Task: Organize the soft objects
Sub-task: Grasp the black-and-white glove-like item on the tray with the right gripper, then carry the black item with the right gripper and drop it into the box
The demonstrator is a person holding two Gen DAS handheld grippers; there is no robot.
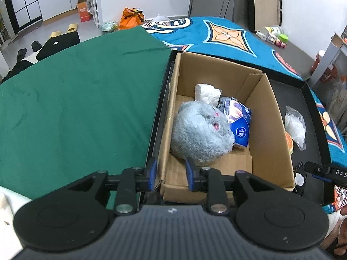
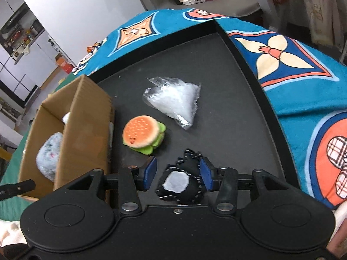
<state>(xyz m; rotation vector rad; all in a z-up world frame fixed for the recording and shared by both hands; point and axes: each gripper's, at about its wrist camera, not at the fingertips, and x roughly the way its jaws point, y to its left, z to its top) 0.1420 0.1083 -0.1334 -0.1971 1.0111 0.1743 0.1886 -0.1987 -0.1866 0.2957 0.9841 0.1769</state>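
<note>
A cardboard box point(image 1: 269, 117) stands on a black tray point(image 2: 227, 99). Inside lie a grey plush toy point(image 1: 201, 132), a blue tissue pack point(image 1: 239, 121) and a white crumpled wad point(image 1: 206, 93). My left gripper point(image 1: 171, 173) is open and empty, straddling the box's near left wall. My right gripper point(image 2: 177, 173) is open around a black stitched plush with a white patch point(image 2: 180, 184) on the tray; the pads do not press it. A burger plush point(image 2: 142, 135) and a clear plastic bag point(image 2: 175, 100) lie ahead on the tray.
A green cloth point(image 1: 76, 99) covers the table left of the box. A teal patterned blanket point(image 2: 303, 69) lies around the tray. Small toys and bottles point(image 1: 275, 35) stand on a far table. Bags and slippers lie on the floor.
</note>
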